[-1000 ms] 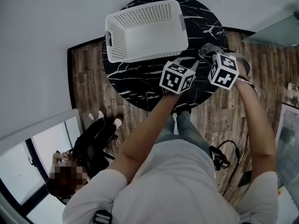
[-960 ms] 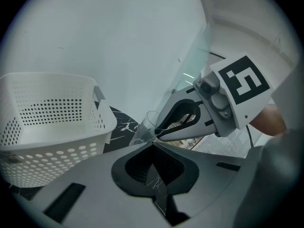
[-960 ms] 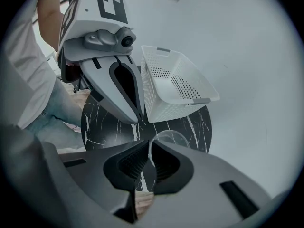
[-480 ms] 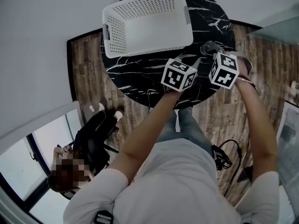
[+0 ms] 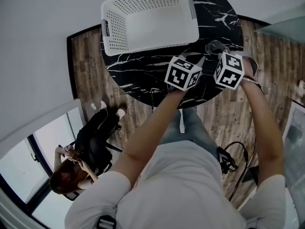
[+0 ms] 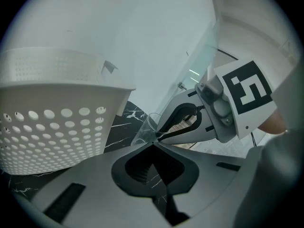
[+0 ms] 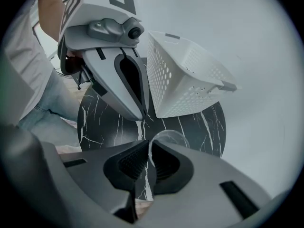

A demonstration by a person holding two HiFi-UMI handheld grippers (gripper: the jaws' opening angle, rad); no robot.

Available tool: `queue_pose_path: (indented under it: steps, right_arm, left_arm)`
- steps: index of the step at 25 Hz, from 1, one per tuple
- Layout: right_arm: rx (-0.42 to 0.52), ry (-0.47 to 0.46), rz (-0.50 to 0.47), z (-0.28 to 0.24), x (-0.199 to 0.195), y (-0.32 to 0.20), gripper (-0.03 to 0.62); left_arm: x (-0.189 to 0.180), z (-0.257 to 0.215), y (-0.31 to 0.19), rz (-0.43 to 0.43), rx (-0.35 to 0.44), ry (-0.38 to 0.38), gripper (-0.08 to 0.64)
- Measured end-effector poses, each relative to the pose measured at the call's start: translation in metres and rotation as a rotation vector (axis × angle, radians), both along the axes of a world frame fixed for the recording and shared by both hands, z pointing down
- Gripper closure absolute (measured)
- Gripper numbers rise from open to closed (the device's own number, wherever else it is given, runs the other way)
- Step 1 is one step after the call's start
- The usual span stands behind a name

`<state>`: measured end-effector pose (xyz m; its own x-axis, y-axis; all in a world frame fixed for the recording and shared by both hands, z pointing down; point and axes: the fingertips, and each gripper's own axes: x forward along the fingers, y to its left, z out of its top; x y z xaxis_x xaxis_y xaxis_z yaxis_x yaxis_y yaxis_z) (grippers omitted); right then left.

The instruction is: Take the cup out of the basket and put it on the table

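Table (image 5: 138, 75): round, black marble top, under both grippers
Basket (image 5: 114, 32): white, perforated, at the table's far side; no cup shows inside it
Right gripper (image 7: 148, 148): the nearer one to the cup, jaws clamped on its thin wall at the rim
Left gripper (image 6: 154, 143): just left of the right one, jaws together on nothing
Cup (image 7: 168, 137): clear, outside the basket, to its right and nearer, over the table's right part; axis tilted; base hidden, so contact with the table cannot be told
Coming move (judged): straight down, then release
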<state>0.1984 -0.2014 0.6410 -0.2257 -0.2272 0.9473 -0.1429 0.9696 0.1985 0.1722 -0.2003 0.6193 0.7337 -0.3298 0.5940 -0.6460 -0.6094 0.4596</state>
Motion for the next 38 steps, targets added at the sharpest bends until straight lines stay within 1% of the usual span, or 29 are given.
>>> queue_pose_path:
  steps: [18,31,38]
  right_arm:
    - [-0.023,0.005,-0.003,0.027,-0.002,0.007,0.566]
    - [-0.020,-0.008,0.008,0.029,-0.002,0.006,0.565]
    - [-0.018,0.000,0.009,0.029,0.001,0.005,0.565]
  left_arm:
    - [-0.004,0.021,0.005,-0.012,-0.034,0.000,0.561]
    - [-0.004,0.025,0.010,-0.017,-0.044,0.001,0.561]
    - [-0.005,0.022,0.009,-0.025,-0.041,0.002,0.561]
